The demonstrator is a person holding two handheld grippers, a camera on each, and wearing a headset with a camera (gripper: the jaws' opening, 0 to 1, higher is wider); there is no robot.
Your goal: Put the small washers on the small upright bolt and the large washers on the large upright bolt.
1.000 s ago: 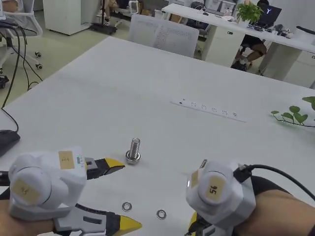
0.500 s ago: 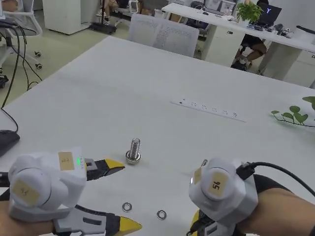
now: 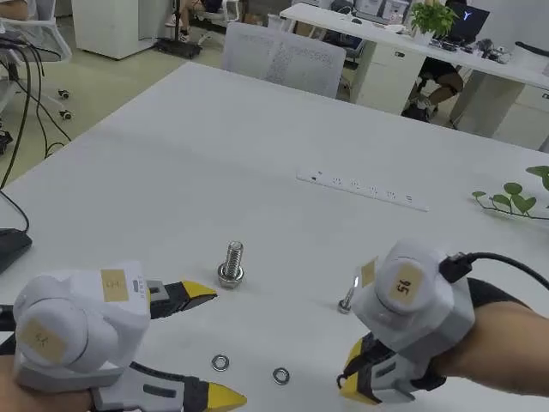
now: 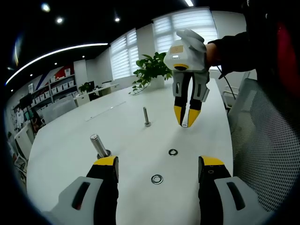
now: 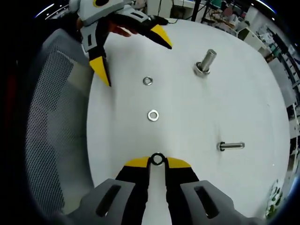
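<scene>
Now the right gripper (image 4: 186,121) has lifted clear, jaws pinching a washer (image 5: 157,159); the small bolt (image 3: 347,299) stands at its twelve o'clock, likely next. The left gripper (image 4: 159,161) jaws gape empty.

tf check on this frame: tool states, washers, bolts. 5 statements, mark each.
1. The left tool is open. True.
2. The right tool is empty. False: it is shut on a washer, pinched between its tips.
3. Two loose washers lie flat on the table. True.
4. The large bolt lies on its side. False: it stands upright on its head.
5. In the head view the small bolt stands to the right of the large bolt. True.
</scene>
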